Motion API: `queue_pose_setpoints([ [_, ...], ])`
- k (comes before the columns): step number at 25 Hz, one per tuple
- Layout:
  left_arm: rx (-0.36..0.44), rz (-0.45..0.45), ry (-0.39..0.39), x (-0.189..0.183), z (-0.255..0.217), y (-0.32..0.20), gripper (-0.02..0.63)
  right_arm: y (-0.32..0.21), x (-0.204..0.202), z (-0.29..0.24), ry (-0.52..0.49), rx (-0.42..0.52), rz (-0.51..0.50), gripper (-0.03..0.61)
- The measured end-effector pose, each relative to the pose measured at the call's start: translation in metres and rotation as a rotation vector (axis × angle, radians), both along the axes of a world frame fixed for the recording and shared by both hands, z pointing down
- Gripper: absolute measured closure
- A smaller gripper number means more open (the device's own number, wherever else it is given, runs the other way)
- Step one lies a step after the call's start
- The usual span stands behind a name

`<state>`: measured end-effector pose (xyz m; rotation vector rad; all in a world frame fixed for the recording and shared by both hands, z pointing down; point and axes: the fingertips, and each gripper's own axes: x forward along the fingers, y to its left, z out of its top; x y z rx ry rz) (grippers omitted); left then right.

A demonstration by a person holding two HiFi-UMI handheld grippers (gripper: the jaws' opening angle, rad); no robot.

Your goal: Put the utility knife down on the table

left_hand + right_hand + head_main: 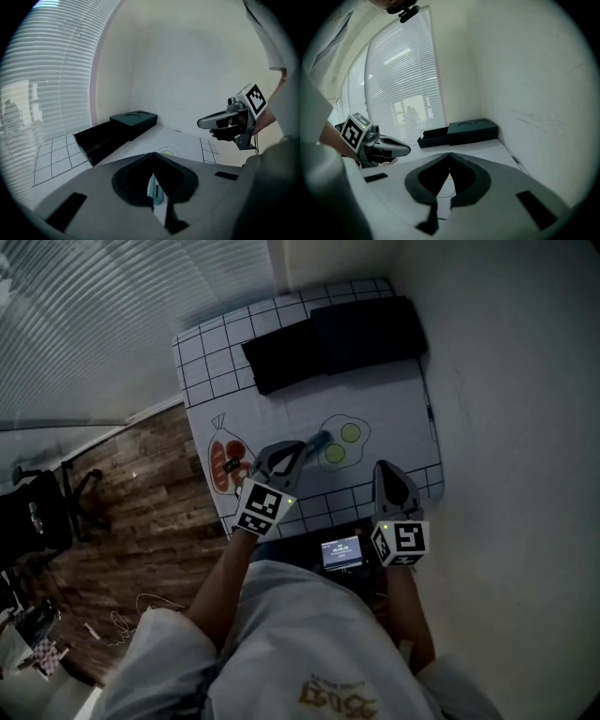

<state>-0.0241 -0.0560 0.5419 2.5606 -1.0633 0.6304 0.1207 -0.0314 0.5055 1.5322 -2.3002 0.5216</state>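
Utility knife (155, 190) — mostly hidden between jaws.

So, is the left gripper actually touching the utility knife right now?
Touching. The left gripper view shows the left gripper with its jaws closed against the pale blue utility knife, which sits pinched between them.

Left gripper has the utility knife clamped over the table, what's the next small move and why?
Probably lower the left gripper toward the bare patch of table in front of it before opening. Its jaws are shut on the utility knife, which appears to hang above the tabletop, so letting go now would likely drop it.
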Motion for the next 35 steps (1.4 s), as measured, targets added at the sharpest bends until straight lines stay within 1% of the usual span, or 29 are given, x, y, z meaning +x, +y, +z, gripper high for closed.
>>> queue_pose_setpoints([
  [5,0.010,-0.003,-0.020,-0.002,-0.010,0.002,0.606,-0.004,-0.003,-0.011,0.002,0.018,-0.016,0.571],
  [9,0.055,-0.028,-0.010,-0.005,-0.027,-0.004,0.606,-0.011,-0.006,-0.023,0.002,0.044,-0.027,0.571],
  [12,0.093,-0.053,0.011,-0.007,-0.044,-0.006,0.606,-0.012,-0.007,-0.036,-0.003,0.069,-0.028,0.571],
  [16,0.146,-0.112,0.068,-0.013,-0.075,-0.015,0.606,-0.015,-0.004,-0.054,-0.007,0.115,-0.023,0.571],
  [22,0.226,-0.158,0.117,-0.018,-0.120,-0.019,0.606,-0.016,-0.002,-0.078,-0.033,0.153,-0.003,0.571],
  [30,0.328,-0.171,0.140,-0.021,-0.171,-0.016,0.606,-0.017,-0.007,-0.117,-0.059,0.232,-0.024,0.571],
  [35,0.379,-0.186,0.160,-0.020,-0.192,-0.007,0.606,-0.015,-0.008,-0.131,-0.061,0.265,-0.023,0.571],
])
